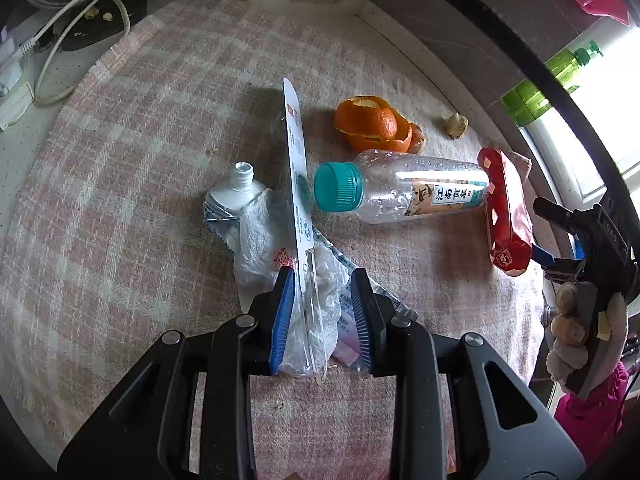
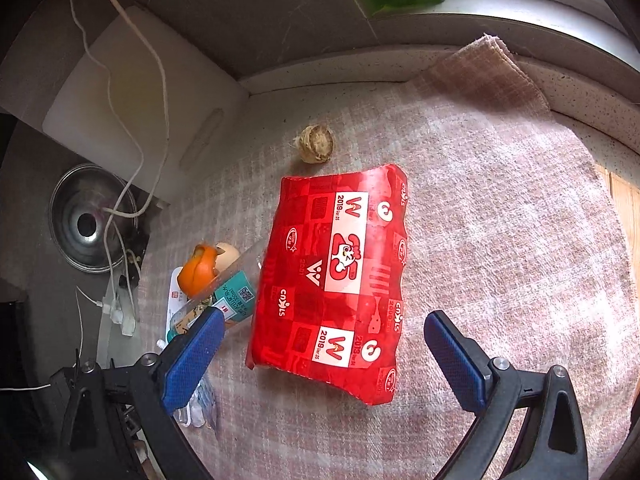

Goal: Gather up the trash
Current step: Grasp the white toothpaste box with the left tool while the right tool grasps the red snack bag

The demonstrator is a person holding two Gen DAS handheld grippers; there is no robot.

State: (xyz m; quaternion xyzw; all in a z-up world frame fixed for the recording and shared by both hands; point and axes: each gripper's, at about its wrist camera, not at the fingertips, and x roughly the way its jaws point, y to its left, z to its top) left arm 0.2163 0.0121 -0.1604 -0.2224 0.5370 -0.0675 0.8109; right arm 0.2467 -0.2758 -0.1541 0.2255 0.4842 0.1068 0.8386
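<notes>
Here, blister pack point(image 1: 298, 200) between left claw point(image 1: 322, 308) pads, upright

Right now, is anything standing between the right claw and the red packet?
Nothing visible does. The right claw is open just above the red packet, its near end between the pads. The plastic bottle lies beside its left pad.

- clear plastic bottle point(image 1: 404, 186), teal cap, lying on its side
- red packet point(image 2: 336, 280) lying flat beside it
- orange peel point(image 1: 374, 124) just behind
- blister pack point(image 1: 298, 200) standing on edge
</notes>
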